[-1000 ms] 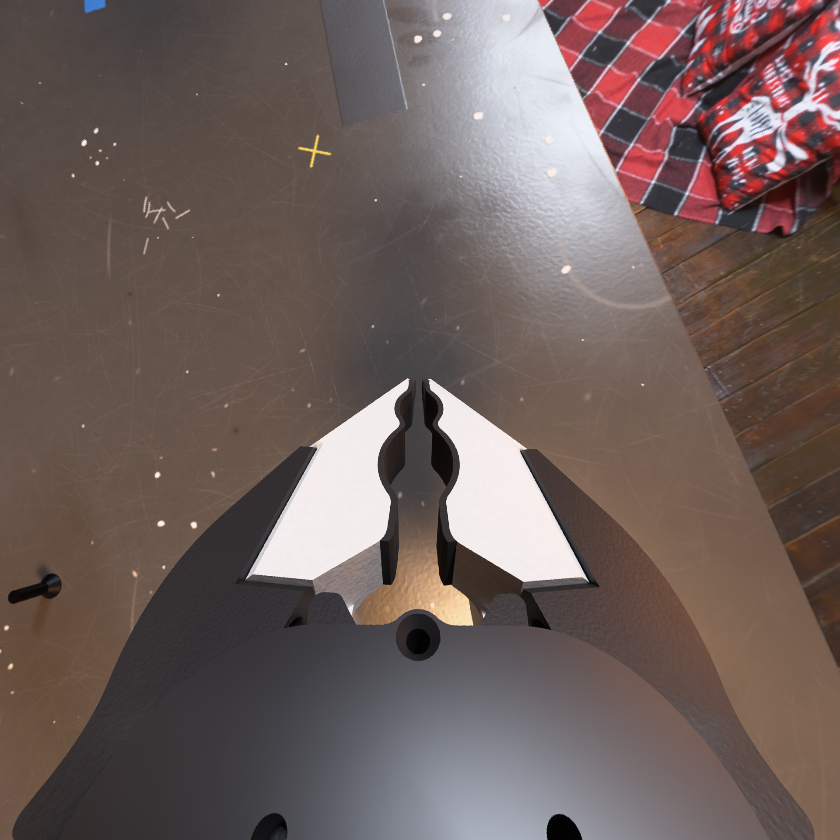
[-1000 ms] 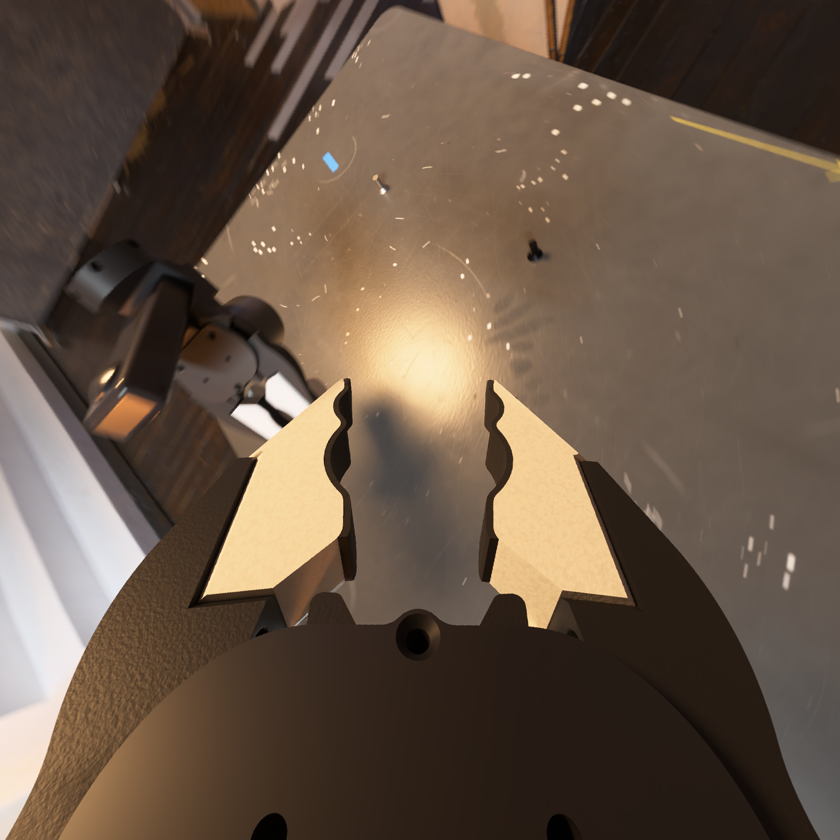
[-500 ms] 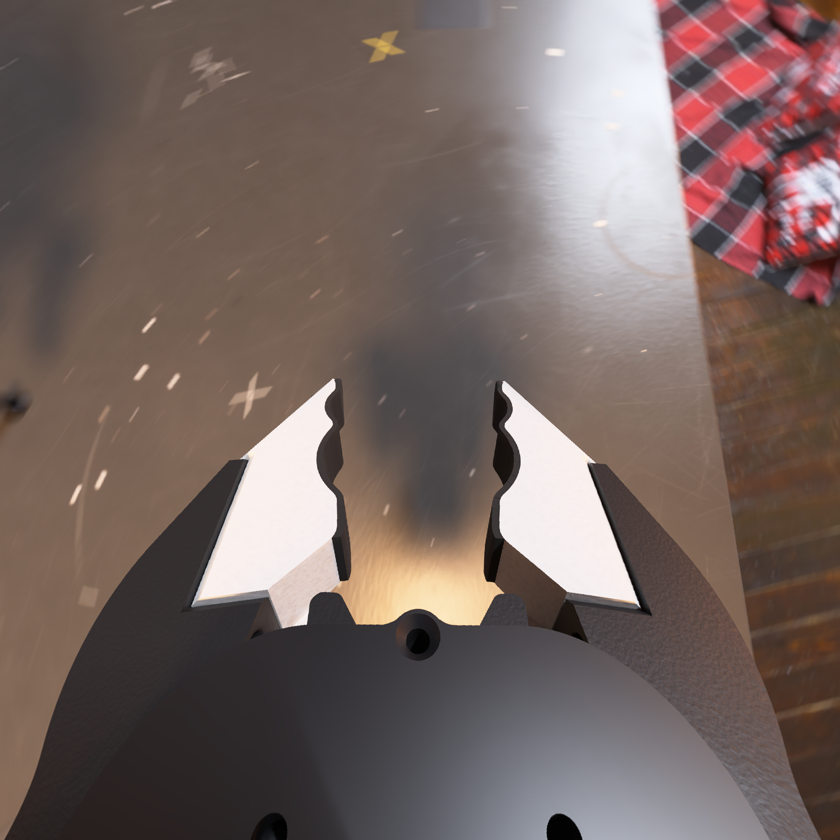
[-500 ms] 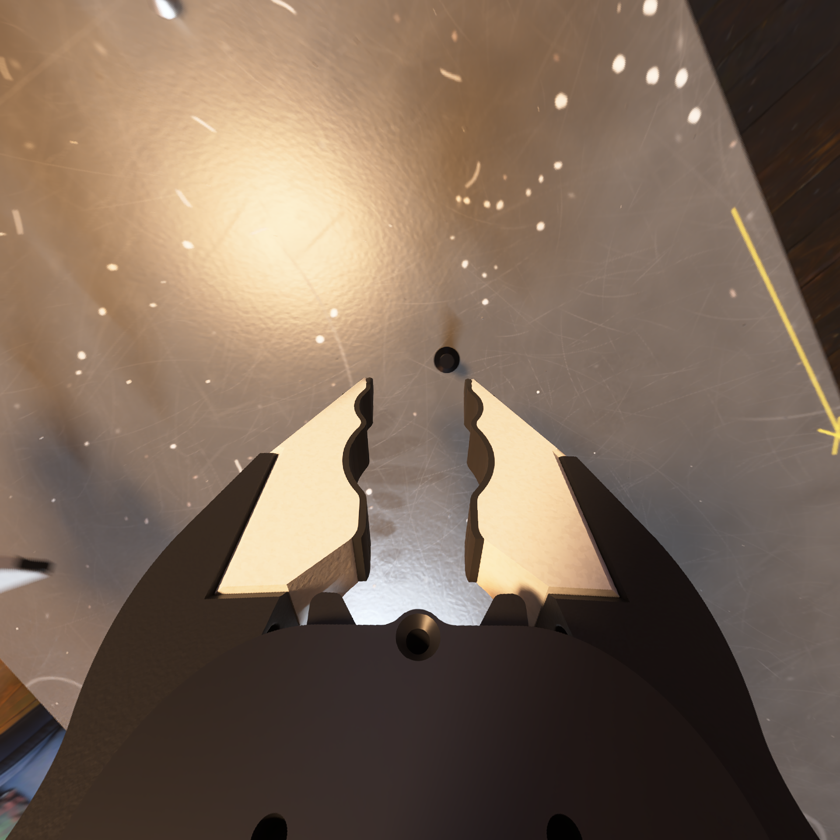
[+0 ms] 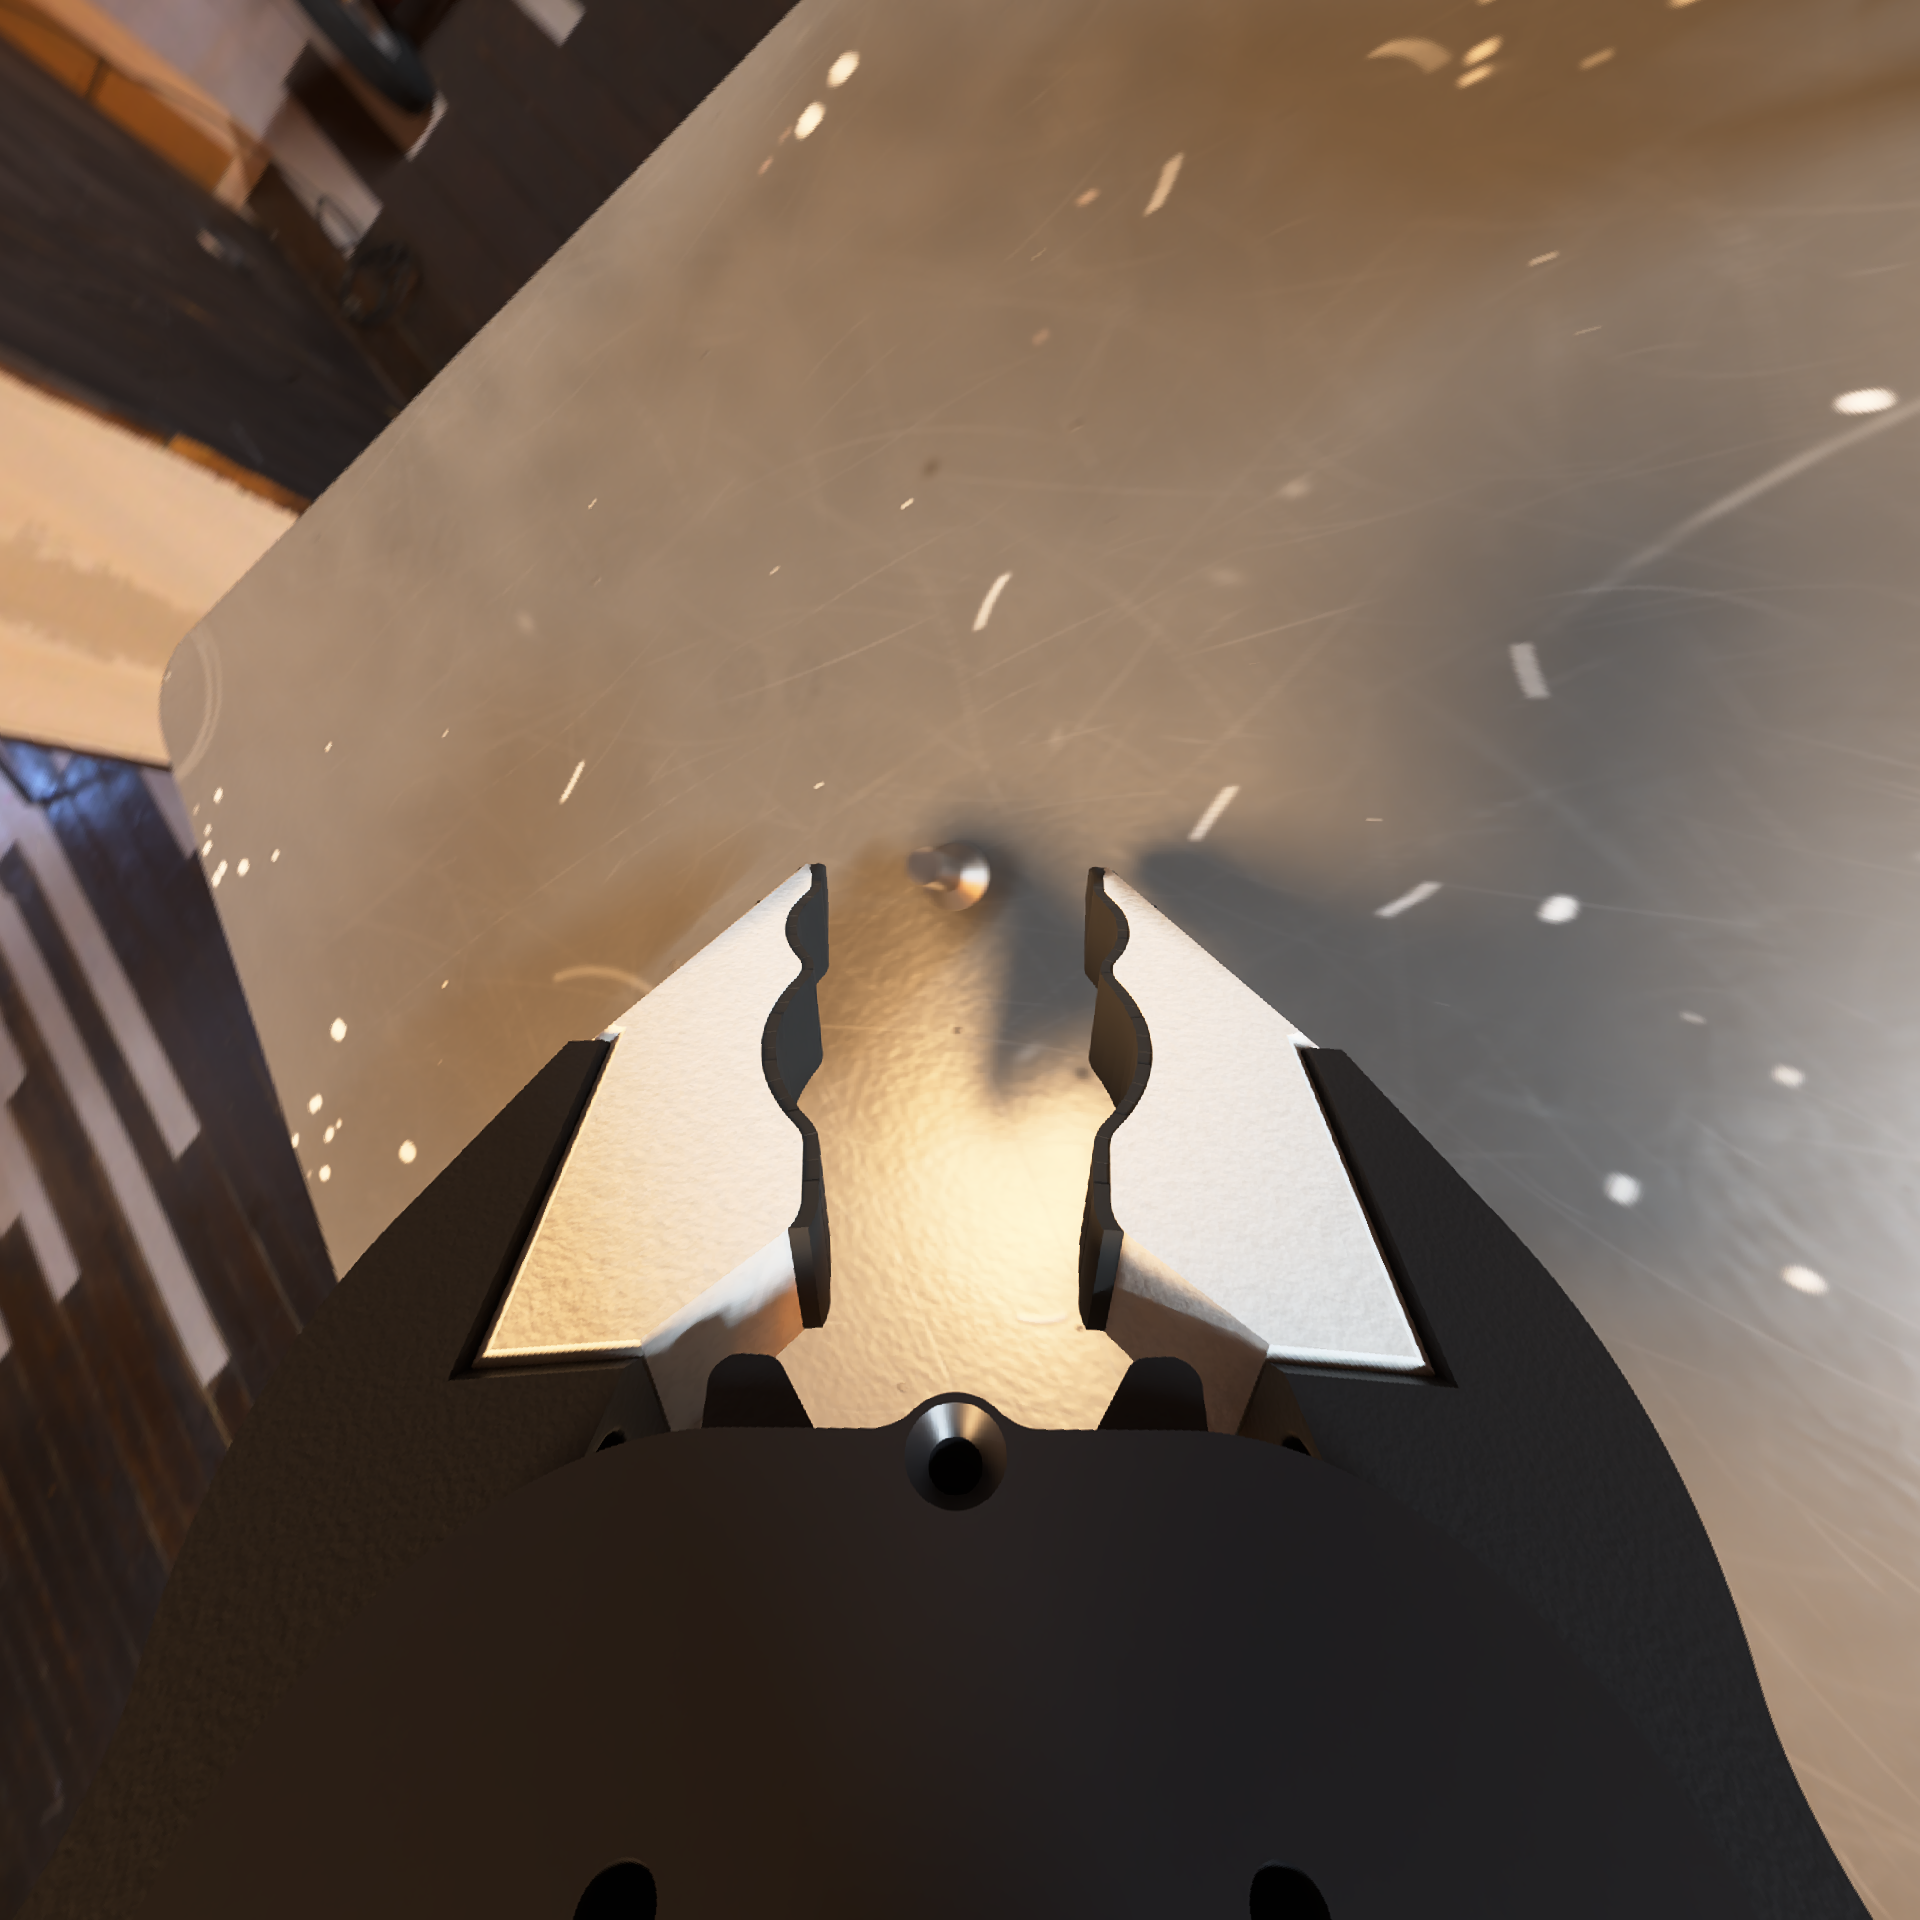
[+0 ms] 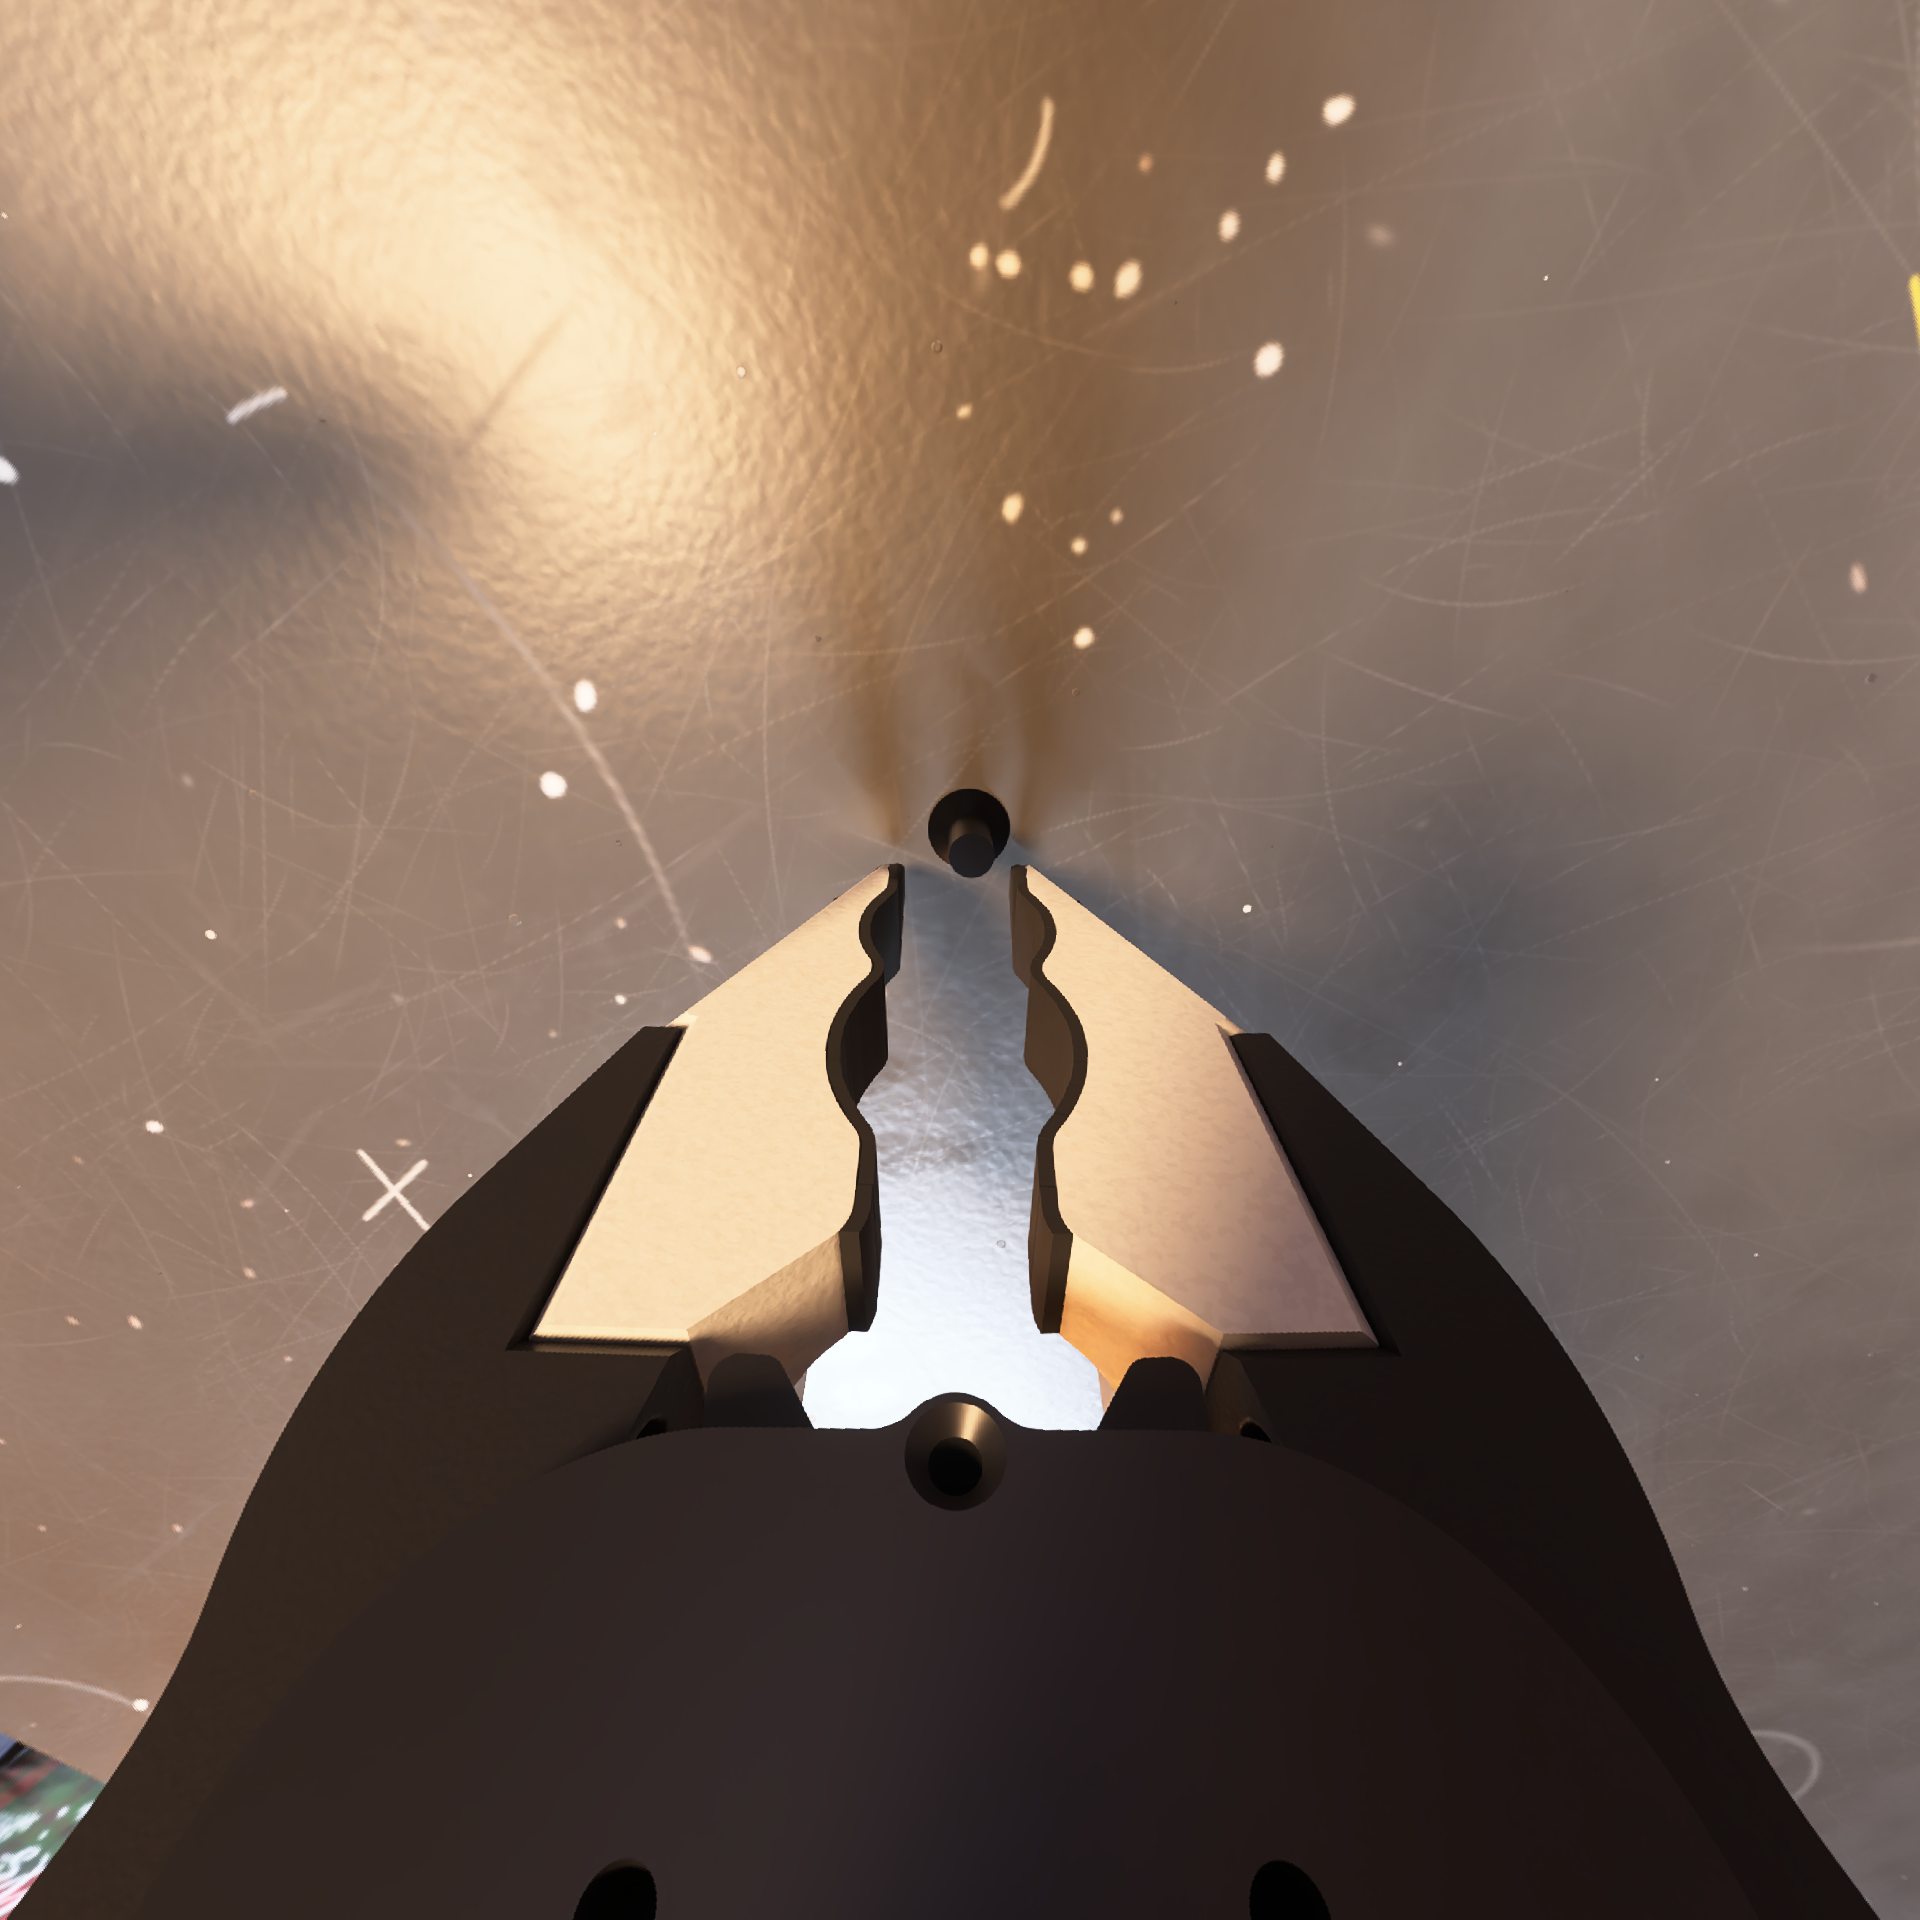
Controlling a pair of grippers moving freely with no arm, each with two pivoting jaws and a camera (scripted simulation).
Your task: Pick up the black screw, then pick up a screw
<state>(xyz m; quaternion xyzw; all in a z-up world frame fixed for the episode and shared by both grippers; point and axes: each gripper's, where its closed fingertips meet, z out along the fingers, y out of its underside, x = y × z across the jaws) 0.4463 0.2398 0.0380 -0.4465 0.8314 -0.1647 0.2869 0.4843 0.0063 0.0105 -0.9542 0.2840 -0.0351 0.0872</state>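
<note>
Right tool, jaws parted and empty: black screw just ahead of its tips, shank pointing back at it. Left tool likewise spread, silver screw at its tips, near the counter corner.

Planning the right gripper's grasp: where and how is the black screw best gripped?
Grip the black screw by its thin shank, which points toward the right gripper, with the wider round head behind. Come straight on so the open jaws close across the shank from both sides.

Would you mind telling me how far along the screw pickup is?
Nothing is picked up yet. The right tongs, open, are just short of the black screw; the left tongs, open wider, face the silver screw. Both grasps and lifts remain.
</note>
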